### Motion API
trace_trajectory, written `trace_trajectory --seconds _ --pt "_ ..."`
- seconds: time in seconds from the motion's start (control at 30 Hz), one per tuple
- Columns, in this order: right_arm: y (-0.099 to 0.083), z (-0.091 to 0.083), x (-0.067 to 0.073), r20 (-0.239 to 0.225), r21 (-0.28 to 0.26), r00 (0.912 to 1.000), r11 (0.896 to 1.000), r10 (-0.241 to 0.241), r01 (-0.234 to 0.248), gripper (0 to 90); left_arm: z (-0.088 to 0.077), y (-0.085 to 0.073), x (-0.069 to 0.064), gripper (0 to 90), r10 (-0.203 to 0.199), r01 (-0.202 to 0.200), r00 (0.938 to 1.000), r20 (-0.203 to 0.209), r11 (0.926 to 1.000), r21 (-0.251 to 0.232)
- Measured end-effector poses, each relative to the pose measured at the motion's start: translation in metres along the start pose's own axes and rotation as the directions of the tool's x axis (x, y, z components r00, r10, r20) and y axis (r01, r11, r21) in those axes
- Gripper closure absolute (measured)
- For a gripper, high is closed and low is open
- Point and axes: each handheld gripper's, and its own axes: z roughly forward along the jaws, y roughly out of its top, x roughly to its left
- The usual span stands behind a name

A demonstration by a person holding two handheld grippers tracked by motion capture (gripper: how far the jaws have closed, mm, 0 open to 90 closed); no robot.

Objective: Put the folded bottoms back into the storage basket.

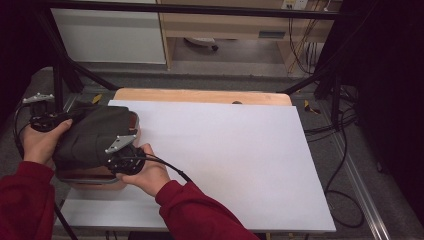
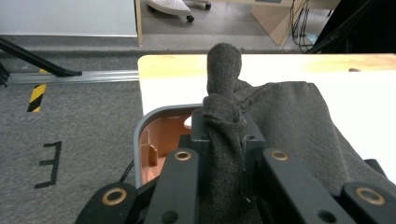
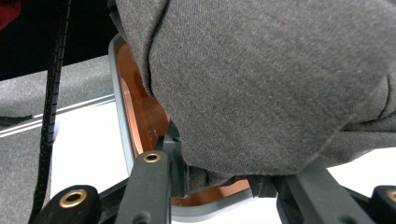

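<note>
High view: a dark grey cloth (image 1: 92, 137) is draped over an orange bin (image 1: 95, 179) at the counter's (image 1: 225, 150) left edge. Both the left claw (image 1: 50, 120) and right claw (image 1: 125, 159) are clamped on it. Being soft and light, it is best gripped at bunched folds.

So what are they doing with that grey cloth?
A person in red sleeves holds a gripper in each hand. The left gripper is shut on a bunched fold of the dark grey cloth, and the right gripper grips its other side. The cloth drapes over an orange bin with a grey rim, at the left edge of the white table.
</note>
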Motion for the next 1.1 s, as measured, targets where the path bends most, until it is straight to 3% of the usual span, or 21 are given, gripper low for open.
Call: trace_trajectory --seconds 0.37,1.1 --pt "0.0000 0.0009 0.0002 0.000 0.005 1.0000 1.000 0.001 -0.001 65.6 0.0026 -0.0011 -0.0008 80.9 0.019 -0.019 0.9997 -0.013 0.9997 0.017" --pt "-0.0011 0.0042 0.0022 -0.010 0.028 0.9999 1.000 0.003 -0.003 65.3 0.0083 -0.0093 0.0042 80.7 0.014 -0.014 0.9999 -0.008 0.9991 0.041"
